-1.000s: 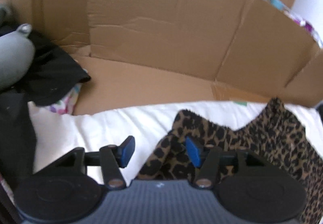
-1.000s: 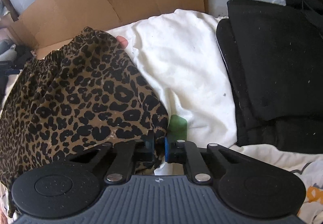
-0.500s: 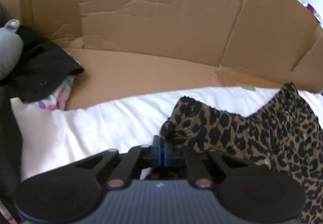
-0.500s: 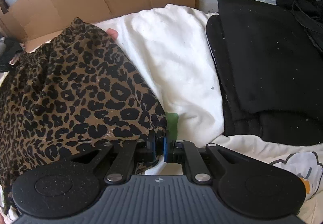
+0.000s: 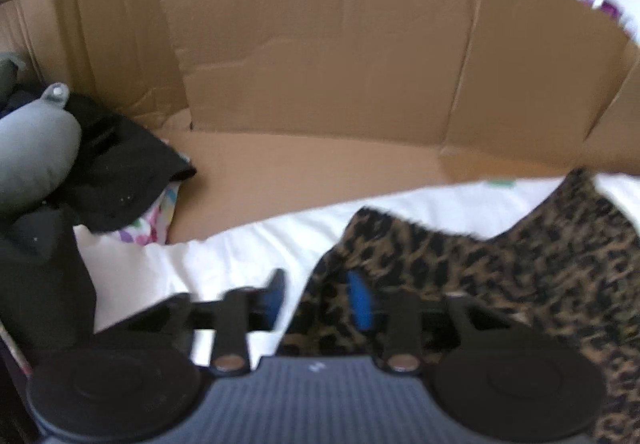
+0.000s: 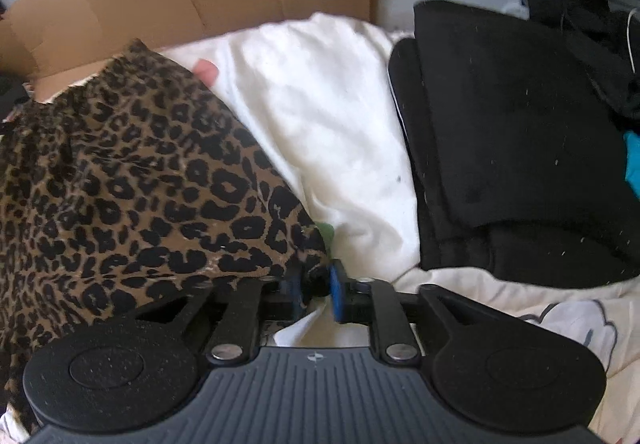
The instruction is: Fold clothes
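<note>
A leopard-print garment (image 6: 132, 187) lies on a white sheet (image 6: 320, 115); it also shows in the left wrist view (image 5: 500, 276), blurred. My left gripper (image 5: 318, 298) is open, its blue-padded fingers (image 5: 360, 300) straddling the garment's left corner without gripping it. My right gripper (image 6: 314, 290) has its jaws slightly apart around the garment's right corner, which still sits between the pads (image 6: 335, 292).
Flattened cardboard (image 5: 320, 63) stands behind the sheet. Folded black clothes (image 6: 520, 147) lie to the right. A black garment and a grey object (image 5: 36, 151) lie at the left, over a colourful fabric (image 5: 156, 219).
My left gripper was shut on the garment's left corner half a second ago and has opened and let go. My right gripper's jaws have parted slightly.
</note>
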Action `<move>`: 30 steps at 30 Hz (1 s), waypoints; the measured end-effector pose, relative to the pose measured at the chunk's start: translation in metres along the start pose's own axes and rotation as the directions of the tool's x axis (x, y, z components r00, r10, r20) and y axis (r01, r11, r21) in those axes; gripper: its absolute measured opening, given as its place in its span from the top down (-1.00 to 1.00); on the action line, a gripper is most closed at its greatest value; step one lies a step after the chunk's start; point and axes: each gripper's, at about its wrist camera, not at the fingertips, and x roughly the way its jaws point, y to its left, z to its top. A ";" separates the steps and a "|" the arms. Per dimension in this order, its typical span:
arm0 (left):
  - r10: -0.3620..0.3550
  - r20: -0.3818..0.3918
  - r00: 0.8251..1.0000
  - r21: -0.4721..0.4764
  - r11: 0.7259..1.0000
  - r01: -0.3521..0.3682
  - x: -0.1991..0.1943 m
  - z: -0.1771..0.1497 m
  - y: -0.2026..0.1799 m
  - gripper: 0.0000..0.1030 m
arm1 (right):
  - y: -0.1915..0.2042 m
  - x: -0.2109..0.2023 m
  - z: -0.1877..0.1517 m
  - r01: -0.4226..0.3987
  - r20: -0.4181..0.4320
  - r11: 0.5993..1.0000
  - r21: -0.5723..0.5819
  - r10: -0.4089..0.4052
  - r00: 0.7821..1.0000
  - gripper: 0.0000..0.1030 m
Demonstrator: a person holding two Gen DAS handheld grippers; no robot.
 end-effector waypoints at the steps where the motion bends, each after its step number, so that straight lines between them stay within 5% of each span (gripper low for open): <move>1: -0.011 0.008 1.000 -0.003 1.000 0.011 -0.005 0.000 -0.002 0.05 | -0.001 -0.006 -0.001 -0.007 0.012 1.000 0.004 0.007 1.000 0.23; 14: -0.212 0.024 0.977 0.052 0.976 0.211 -0.039 -0.035 -0.071 0.15 | 0.041 -0.019 0.024 -0.149 0.124 0.984 -0.102 0.161 0.979 0.21; 22: -0.200 -0.057 0.978 0.057 0.977 0.204 -0.021 -0.072 -0.089 0.15 | 0.099 0.022 0.033 -0.217 0.045 0.951 -0.221 0.232 0.972 0.21; 30: -0.177 -0.061 0.982 0.114 0.976 0.183 -0.040 -0.108 -0.091 0.06 | 0.151 0.052 0.021 -0.274 -0.087 0.909 -0.313 0.260 0.962 0.21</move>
